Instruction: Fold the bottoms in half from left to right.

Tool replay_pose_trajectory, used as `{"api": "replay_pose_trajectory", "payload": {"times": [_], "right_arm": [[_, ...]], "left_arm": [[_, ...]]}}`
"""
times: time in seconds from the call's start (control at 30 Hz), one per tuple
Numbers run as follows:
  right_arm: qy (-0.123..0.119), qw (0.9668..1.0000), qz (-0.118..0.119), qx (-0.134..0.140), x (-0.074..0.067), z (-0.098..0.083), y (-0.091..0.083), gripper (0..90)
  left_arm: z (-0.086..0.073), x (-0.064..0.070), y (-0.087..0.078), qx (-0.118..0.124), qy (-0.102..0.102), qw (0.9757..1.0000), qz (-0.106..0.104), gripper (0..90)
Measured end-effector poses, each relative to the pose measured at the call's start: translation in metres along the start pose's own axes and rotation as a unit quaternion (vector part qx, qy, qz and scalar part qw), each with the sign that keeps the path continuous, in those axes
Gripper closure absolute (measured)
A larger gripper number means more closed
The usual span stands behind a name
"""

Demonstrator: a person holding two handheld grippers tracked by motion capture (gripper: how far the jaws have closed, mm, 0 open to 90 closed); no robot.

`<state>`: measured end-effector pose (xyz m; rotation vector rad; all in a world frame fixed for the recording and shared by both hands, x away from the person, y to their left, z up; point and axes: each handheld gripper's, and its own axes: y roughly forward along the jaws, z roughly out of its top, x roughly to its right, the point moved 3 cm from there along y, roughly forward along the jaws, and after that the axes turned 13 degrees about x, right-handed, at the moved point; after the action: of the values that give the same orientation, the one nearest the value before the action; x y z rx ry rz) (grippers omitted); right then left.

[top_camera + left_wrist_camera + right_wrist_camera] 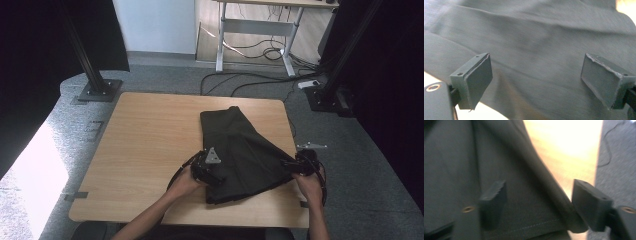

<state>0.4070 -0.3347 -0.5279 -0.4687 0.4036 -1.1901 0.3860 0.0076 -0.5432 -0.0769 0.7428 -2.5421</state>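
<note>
Two claws work a dark folded garment (pixel 239 150) lying on the right half of the wooden table (pixel 145 150), its near edge close to the person. Left claw (pixel 212 175) stands with jaws wide apart over the cloth's near-left part; right claw (pixel 289 163), jaws apart, straddles the near-right edge without pinching. Folding appears mid-step; next, each claw likely needs to close on an edge before lifting.
</note>
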Motion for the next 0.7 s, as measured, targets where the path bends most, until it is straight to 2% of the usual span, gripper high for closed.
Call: {"api": "replay_pose_trajectory", "payload": {"times": [0.03,0.07,0.1,0.13,0.27,0.33,0.43,0.5,0.53,0.57,0.6,0.67,0.7], "right_arm": [[0.003,0.9999,0.004,-0.009,0.001,-0.005,0.003,39.7],[0.005,0.9995,0.018,-0.024,0.0,-0.013,0.008,47.6],[0.005,0.9995,0.018,-0.024,0.0,-0.013,0.008,47.6],[0.012,0.9992,0.027,-0.026,-0.002,-0.02,0.01,52.0],[0.015,0.9987,0.039,-0.03,-0.01,-0.026,0.011,54.8],[0.014,0.9986,0.043,-0.028,-0.017,-0.029,0.01,54.9],[0.009,0.9973,0.068,-0.026,-0.036,-0.031,0.01,54.9],[-0.001,0.9963,0.082,-0.026,-0.05,-0.03,0.013,54.9],[-0.008,0.9958,0.088,-0.026,-0.058,-0.03,0.014,54.8],[-0.013,0.9952,0.093,-0.026,-0.066,-0.029,0.017,54.7],[-0.013,0.9952,0.093,-0.026,-0.066,-0.029,0.017,54.7],[-0.025,0.9935,0.109,-0.024,-0.085,-0.027,0.023,53.7],[-0.033,0.992,0.12,-0.022,-0.104,-0.025,0.028,52.4]], "left_arm": [[-0.005,0.004,0.002,-0.007,0.009,0.9999,0.003,8.7],[-0.007,0.004,0.003,-0.01,0.01,0.9999,0.004,9.0],[-0.01,0.004,0.003,-0.011,0.004,0.9999,0.006,9.0],[-0.014,0.0,0.002,-0.014,-0.009,0.9998,0.003,10.5],[-0.019,-0.005,-0.001,-0.019,-0.013,0.9997,0.008,10.8],[-0.023,-0.012,-0.007,-0.025,-0.016,0.9994,0.016,10.7],[-0.029,-0.024,-0.018,-0.031,-0.02,0.9989,0.029,10.8],[-0.041,-0.041,-0.034,-0.033,-0.038,0.9976,0.046,10.8],[-0.041,-0.041,-0.034,-0.033,-0.038,0.9976,0.046,10.8],[-0.045,-0.048,-0.04,-0.034,-0.047,0.997,0.052,10.8],[-0.05,-0.054,-0.046,-0.033,-0.056,0.9962,0.059,10.8],[-0.061,-0.068,-0.061,-0.033,-0.071,0.9942,0.074,10.8],[-0.065,-0.074,-0.067,-0.032,-0.073,0.9936,0.08,11.8]]}}
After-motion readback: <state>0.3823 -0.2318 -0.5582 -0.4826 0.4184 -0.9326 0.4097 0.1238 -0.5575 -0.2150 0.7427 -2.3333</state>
